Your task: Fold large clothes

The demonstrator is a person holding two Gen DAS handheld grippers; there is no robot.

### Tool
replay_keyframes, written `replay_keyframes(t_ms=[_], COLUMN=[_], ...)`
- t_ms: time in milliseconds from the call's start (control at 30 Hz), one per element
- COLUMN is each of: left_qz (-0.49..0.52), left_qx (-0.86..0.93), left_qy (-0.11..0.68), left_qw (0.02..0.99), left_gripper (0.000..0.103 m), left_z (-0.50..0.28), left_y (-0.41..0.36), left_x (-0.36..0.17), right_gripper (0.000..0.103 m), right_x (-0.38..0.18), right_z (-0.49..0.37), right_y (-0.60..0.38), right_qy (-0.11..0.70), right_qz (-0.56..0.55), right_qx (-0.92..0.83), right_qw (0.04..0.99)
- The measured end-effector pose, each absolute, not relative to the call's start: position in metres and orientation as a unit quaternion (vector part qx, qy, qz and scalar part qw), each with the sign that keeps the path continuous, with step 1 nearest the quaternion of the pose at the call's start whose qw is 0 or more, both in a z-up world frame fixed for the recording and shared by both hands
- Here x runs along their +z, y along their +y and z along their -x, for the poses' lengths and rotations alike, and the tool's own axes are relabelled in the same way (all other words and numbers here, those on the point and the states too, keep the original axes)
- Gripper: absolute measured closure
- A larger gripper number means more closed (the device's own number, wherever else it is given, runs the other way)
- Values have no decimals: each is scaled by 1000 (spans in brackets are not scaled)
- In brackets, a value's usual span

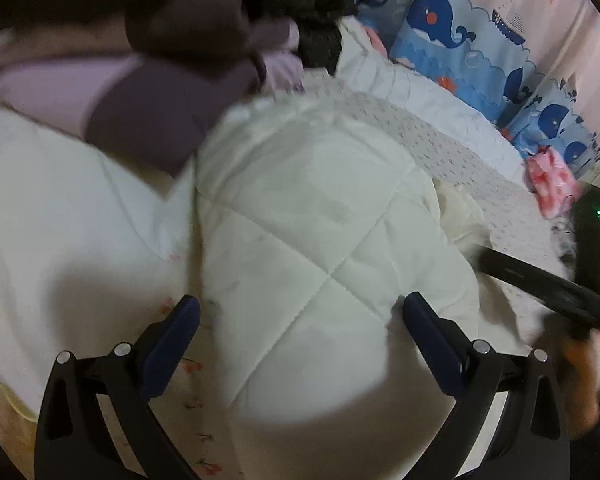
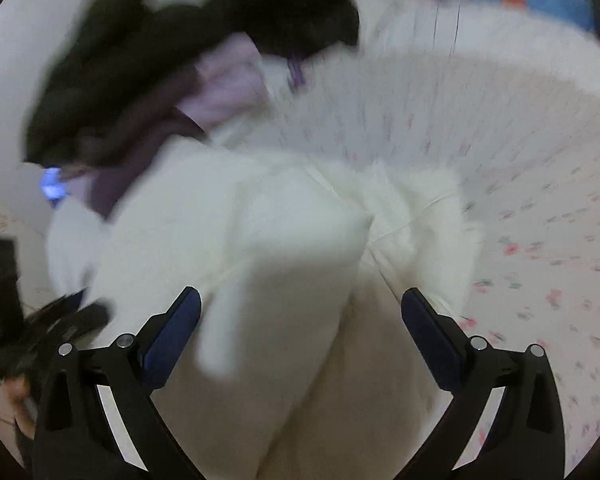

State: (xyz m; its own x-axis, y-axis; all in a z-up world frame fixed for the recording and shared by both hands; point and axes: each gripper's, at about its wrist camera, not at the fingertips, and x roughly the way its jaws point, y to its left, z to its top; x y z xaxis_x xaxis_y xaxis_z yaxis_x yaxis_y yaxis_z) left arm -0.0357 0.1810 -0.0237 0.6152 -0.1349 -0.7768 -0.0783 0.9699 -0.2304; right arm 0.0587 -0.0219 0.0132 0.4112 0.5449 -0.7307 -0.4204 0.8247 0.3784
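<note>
A white quilted padded garment (image 1: pixel 308 216) lies bunched on the bed, filling the middle of the left wrist view. My left gripper (image 1: pixel 300 312) is open just above its near part, with a blue-padded finger on each side. The same white garment (image 2: pixel 268 248) fills the blurred right wrist view, with a seam fold at its right. My right gripper (image 2: pixel 300 304) is open over it and holds nothing. The right gripper also shows in the left wrist view (image 1: pixel 548 292) as a dark bar at the right edge.
A heap of dark brown, lilac and black clothes (image 1: pixel 172 80) lies behind the white garment, also in the right wrist view (image 2: pixel 172 68). A whale-print cushion (image 1: pixel 452 36) lines the far side. A pink cloth (image 1: pixel 550 180) lies at the right. The floral bedsheet (image 2: pixel 520 184) spreads right.
</note>
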Motion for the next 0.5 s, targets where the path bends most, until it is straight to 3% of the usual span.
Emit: replay_keyframes(t_ms=[100, 167, 267, 500], left_qz=[81, 62, 35, 28], left_qx=[-1, 4, 17, 23], left_qy=[410, 391, 348, 281], left_qw=[908, 918, 937, 959], left_gripper=[6, 6, 6, 6], left_z=[44, 52, 67, 95], left_y=[167, 157, 145, 128], left_x=[-12, -5, 8, 38], right_gripper=[6, 6, 6, 6], right_x=[15, -20, -33, 42], right_z=[-10, 5, 3, 53], right_y=[-33, -26, -31, -20], right_qy=[414, 453, 477, 378], right_qz=[-48, -9, -60, 26], right_qx=[278, 260, 253, 245], right_qw=[865, 853, 839, 892])
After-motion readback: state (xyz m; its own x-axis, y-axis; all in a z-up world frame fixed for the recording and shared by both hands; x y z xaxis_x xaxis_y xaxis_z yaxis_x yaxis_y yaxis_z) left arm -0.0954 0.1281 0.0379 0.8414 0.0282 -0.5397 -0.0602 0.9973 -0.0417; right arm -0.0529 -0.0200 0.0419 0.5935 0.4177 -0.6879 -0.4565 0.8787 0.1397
